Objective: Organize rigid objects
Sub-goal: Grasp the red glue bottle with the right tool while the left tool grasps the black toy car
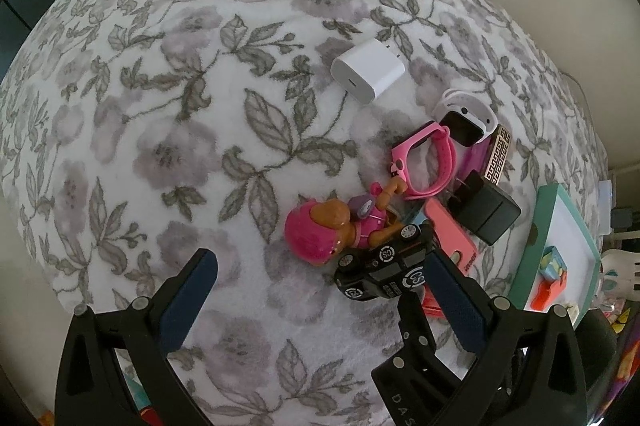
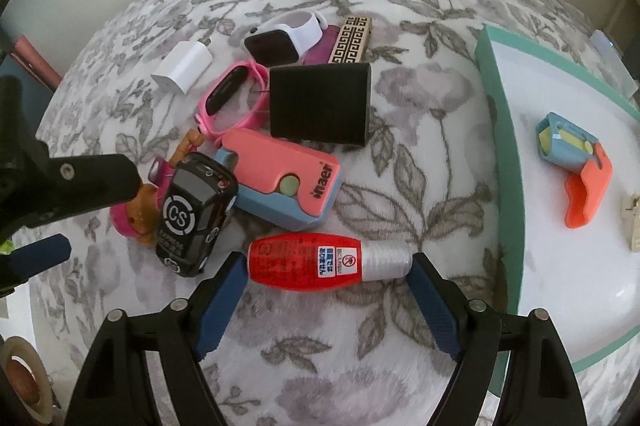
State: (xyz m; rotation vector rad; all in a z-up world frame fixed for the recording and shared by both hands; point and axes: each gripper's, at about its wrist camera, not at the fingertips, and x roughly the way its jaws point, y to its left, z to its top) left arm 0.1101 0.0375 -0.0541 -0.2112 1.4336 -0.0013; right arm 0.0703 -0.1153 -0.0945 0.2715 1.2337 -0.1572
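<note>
surface: plush floral blanket (image 2: 400, 114), soft nap.
red bottle (image 2: 316, 262): glossy oval, silver cap, lying sideways between right tongs (image 2: 326, 276) pads, unpinched; just below black toy car (image 2: 196, 210).
left tongs (image 1: 318, 276): wide, empty.
tray (image 2: 500, 130): teal rim, holds blue-orange gadget (image 2: 572, 162).

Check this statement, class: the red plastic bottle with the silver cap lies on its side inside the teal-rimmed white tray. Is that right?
Not quite. The red plastic bottle with the silver cap lies on its side on the floral blanket, beside the teal-rimmed white tray, not inside it. The right wrist view shows this.
</note>
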